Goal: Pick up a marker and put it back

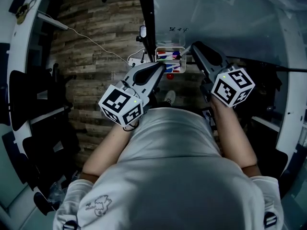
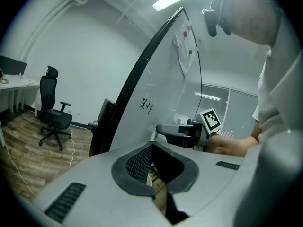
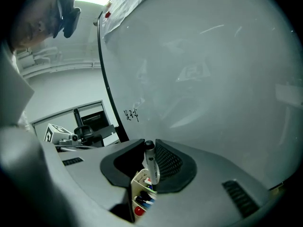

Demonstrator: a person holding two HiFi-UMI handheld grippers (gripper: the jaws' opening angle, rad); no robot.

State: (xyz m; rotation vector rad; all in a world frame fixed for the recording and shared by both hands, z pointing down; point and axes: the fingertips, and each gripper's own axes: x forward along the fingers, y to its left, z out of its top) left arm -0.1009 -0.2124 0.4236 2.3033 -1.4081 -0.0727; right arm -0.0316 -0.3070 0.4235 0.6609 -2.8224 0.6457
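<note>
Grey marker (image 3: 151,167) is sitting clamped in the right hand-held gripper (image 3: 149,149) at the tray (image 3: 137,183), seemingly for return, while the left hand-held gripper (image 2: 152,157) is hanging parted and empty nearby.

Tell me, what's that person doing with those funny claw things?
A person stands at a whiteboard with a gripper in each hand. The right gripper holds a marker upright between its jaws, just above a small tray with more markers in it. The left gripper is open and empty, waiting close to the tray.
</note>
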